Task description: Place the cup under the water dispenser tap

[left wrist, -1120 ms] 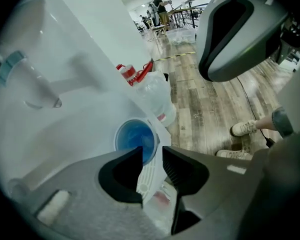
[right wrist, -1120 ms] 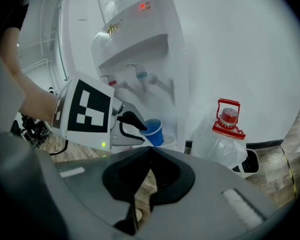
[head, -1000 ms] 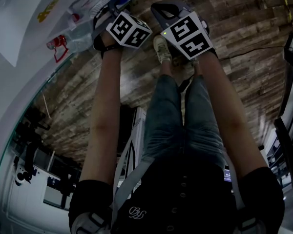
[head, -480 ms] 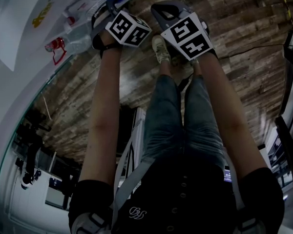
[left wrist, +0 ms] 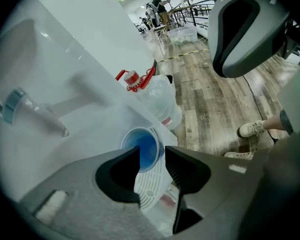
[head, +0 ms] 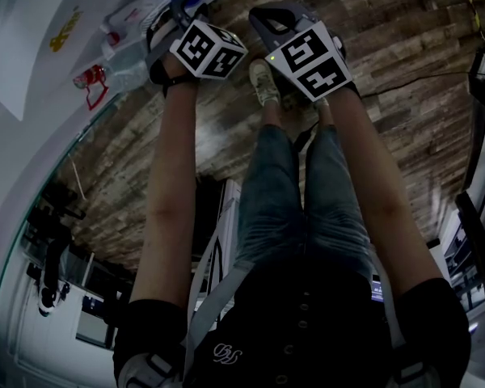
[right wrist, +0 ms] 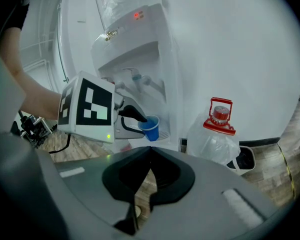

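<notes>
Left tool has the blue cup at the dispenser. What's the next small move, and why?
Probably ease the left tool a little closer to the tap before lowering. Its jaws look closed on the blue cup, which is over the drip tray, but in the left gripper view the cup's mouth sits right of the spout tip, not under it.

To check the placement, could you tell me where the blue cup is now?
In the right gripper view the blue cup sits over the dispenser's drip tray, below the taps, between the jaws of the left gripper, left of the jug.
</notes>
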{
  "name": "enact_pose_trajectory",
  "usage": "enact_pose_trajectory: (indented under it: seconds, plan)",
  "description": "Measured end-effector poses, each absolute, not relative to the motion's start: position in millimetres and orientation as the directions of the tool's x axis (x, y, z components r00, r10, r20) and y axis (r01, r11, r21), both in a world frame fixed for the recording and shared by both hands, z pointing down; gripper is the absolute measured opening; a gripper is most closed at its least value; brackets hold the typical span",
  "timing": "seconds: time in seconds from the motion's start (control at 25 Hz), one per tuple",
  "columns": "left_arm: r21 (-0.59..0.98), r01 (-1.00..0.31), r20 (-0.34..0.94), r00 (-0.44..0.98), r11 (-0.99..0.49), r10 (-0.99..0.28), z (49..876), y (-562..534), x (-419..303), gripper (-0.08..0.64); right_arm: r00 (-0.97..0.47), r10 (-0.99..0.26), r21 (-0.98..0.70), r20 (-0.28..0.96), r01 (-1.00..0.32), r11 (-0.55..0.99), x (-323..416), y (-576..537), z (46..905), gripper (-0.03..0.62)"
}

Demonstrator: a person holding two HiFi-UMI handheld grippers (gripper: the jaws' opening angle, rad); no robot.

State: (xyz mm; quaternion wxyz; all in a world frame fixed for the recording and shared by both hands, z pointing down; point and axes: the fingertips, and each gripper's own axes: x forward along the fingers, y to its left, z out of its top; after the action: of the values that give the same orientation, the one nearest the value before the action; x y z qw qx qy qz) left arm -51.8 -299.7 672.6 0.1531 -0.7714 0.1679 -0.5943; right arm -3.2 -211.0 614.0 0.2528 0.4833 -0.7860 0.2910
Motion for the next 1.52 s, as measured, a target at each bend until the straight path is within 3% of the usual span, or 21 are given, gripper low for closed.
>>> enact_pose_trajectory:
  seconds: [0.32,0.76,1.52]
  plan:
    - [-0.497,-0.214,0.781,0.311,-0.841,-0.541,627.9,-290.6,-48.4,0.163,-0.423,-0.636,-0.241,0.646,-0.903,0.356,2.4,-216.9,584.2,0.0]
    - [-0.299,-0.487,0.764,0.392,-0.82,-0.512,549.0,-256.3,-48.6,0.163,-0.488,-0.634,-0.2,0.6,-0.859,0.471,-5.1,-218.0,509.1,0.0]
    - [-0.141,-0.757,0.651,0.415,-0.638,-0.636,392.9,-182.6,-76.0,0.161,-0.627,-0.607,-0.139,0.488,-0.743,0.655,-12.9,-166.1,359.5,0.0]
